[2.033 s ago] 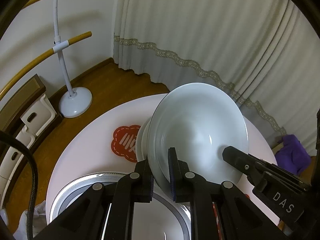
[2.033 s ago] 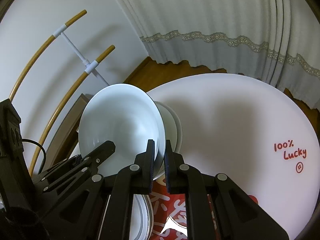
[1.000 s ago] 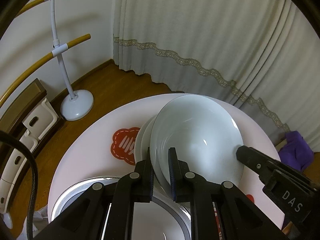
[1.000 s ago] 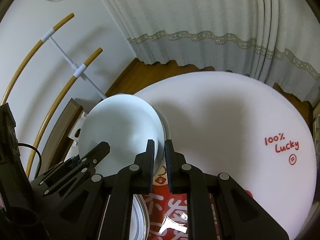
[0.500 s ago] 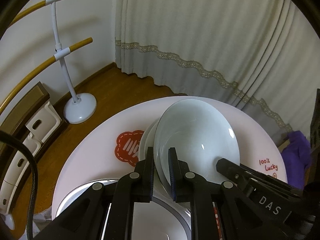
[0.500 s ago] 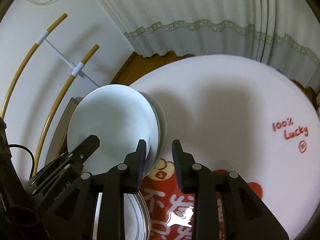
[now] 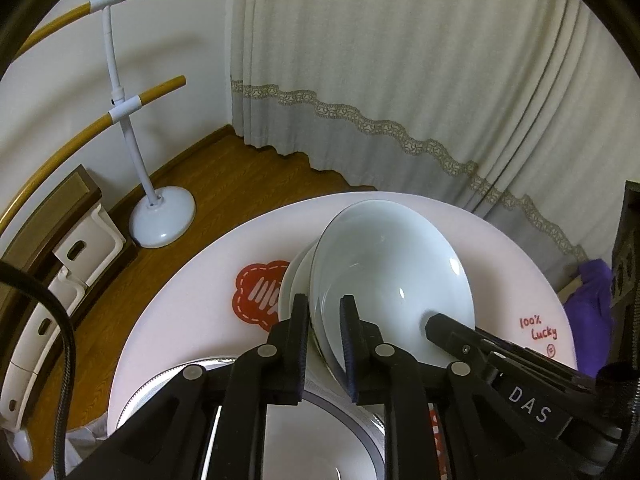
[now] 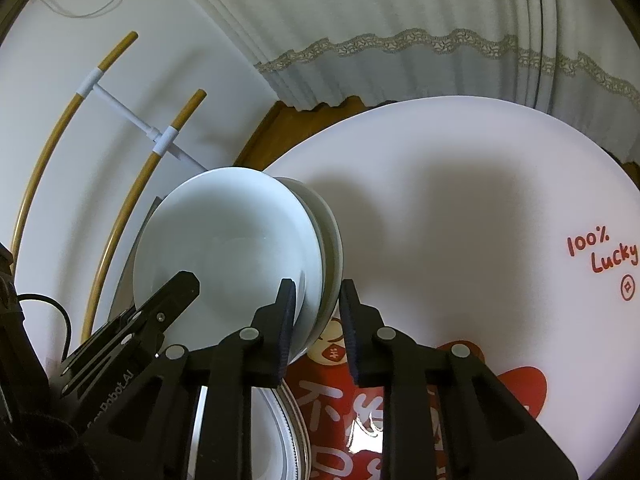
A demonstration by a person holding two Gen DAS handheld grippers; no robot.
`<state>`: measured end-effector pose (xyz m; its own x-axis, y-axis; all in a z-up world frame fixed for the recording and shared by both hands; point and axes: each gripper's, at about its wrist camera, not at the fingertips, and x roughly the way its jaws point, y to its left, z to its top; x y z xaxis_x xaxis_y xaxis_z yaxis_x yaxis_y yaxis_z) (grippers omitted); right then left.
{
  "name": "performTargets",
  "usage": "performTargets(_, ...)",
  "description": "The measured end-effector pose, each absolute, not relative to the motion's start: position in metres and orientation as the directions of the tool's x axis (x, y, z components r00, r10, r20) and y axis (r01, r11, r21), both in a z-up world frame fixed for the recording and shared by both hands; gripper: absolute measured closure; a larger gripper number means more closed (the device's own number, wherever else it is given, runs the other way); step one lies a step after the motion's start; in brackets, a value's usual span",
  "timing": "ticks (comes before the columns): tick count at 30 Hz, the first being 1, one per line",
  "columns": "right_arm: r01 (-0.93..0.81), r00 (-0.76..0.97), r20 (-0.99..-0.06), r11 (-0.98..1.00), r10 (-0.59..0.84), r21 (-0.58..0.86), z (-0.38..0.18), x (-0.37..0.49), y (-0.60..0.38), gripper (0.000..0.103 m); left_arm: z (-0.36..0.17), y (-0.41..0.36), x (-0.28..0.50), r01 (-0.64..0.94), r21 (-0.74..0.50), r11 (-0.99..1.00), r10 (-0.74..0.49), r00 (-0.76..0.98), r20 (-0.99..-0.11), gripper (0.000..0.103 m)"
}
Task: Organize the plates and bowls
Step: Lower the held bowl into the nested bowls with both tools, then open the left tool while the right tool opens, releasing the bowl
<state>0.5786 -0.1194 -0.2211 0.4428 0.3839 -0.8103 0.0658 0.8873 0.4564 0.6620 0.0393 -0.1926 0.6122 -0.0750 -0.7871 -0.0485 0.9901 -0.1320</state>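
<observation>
1. A pale glossy white ceramic bowl [image 7: 388,264] sat tilted on top of a stack of white bowls [image 7: 294,280], nested into them.
2. The stack stood on the round white table [image 7: 192,300], toward its left side, just beyond a white plate with a grey patterned rim [image 7: 160,384] at the near edge.
3. A red cloud-shaped print [image 7: 260,296] lay on the table just left of the stack.
4. The left gripper [image 7: 324,304] was clamped on the top bowl's near rim, one finger outside and one inside.
5. The right gripper [image 8: 318,292] straddled the bowl rims on the stack's right side. Its jaws had just been closing but stood apart, and the outer finger was clear of the rims.
</observation>
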Motion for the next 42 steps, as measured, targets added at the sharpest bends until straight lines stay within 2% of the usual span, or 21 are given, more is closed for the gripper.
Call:
performTargets(10, 0.061, 0.443, -0.81, 0.889, 0.384, 0.454, -0.22, 0.578, -0.118, 0.083, -0.181, 0.039, 0.646, -0.055, -0.091, 0.994, -0.035, 0.637, -0.77, 0.085)
performTargets(15, 0.063, 0.443, -0.811, 0.89, 0.381, 0.452, -0.22, 0.577, -0.117, 0.083, -0.179, 0.036, 0.636, -0.071, -0.066, 0.995, -0.004, 0.646, -0.763, 0.069)
performTargets(21, 0.063, 0.444, -0.811, 0.889, 0.381, 0.453, -0.219, 0.577, -0.117, 0.083, -0.18, 0.033, 0.628, -0.08, -0.042, 0.996, 0.02, 0.646, -0.763, 0.062)
performTargets(24, 0.063, 0.444, -0.811, 0.89, 0.381, 0.452, -0.219, 0.577, -0.117, 0.083, -0.178, 0.036, 0.625, -0.09, -0.038, 0.995, 0.029, 0.647, -0.762, 0.053)
performTargets(31, 0.064, 0.447, -0.815, 0.895, 0.369, 0.441, -0.218, 0.577, -0.115, 0.082, -0.177, 0.046, 0.624, -0.09, -0.059, 0.994, 0.012, 0.637, -0.771, 0.046)
performTargets(42, 0.059, 0.456, -0.82, 0.908, 0.346, 0.416, -0.215, 0.575, -0.115, 0.081, -0.179, 0.053, 0.629, -0.098, -0.057, 0.994, 0.017, 0.63, -0.777, 0.042)
